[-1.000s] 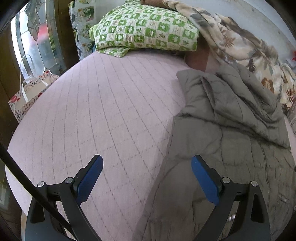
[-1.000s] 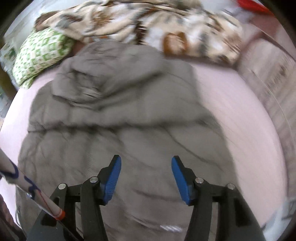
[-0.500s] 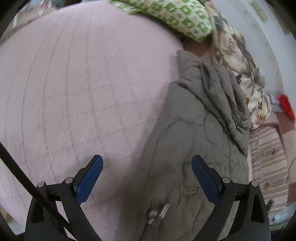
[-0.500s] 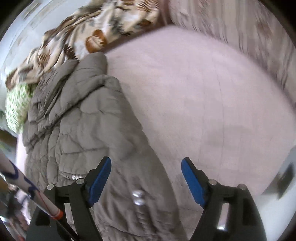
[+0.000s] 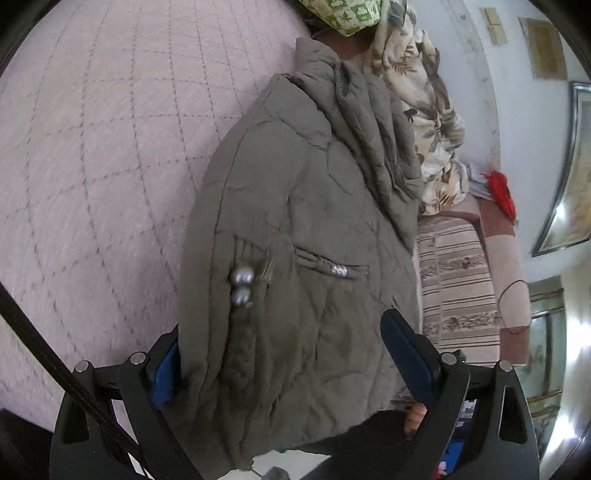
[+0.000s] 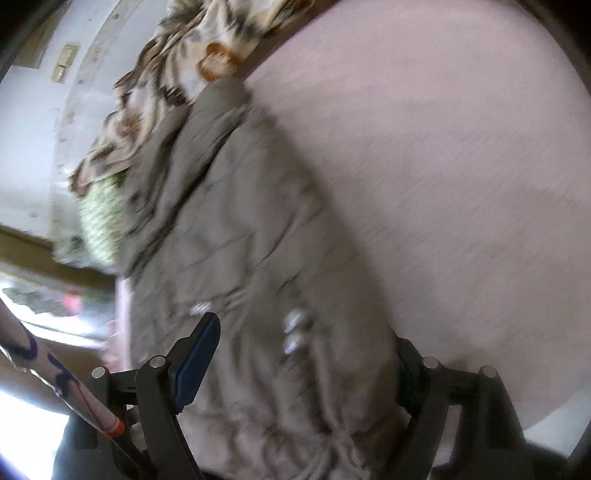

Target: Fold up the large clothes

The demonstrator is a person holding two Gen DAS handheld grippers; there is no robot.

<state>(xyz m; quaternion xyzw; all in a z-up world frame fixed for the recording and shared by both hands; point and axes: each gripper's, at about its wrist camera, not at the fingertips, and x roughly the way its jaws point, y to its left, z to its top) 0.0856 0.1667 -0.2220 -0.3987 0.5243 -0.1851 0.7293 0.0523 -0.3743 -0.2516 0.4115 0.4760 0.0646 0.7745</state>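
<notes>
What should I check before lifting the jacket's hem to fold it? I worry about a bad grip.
1. Left gripper open around the olive quilted jacket hem: ok.
2. Right gripper astride the hem: ok, jaws apart, far pad hidden by cloth.
3. Either gripper clamped on fabric: not ok, neither has shut.
4. Pearl buttons clear of the pads: ok.
5. Bare pink bedspread for the fold: ok.
6. Hood clear of the floral blanket: cannot tell.

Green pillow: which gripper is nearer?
Unclear. The left gripper and right gripper both straddle the jacket hem, with the green pillow beyond its hood.
</notes>
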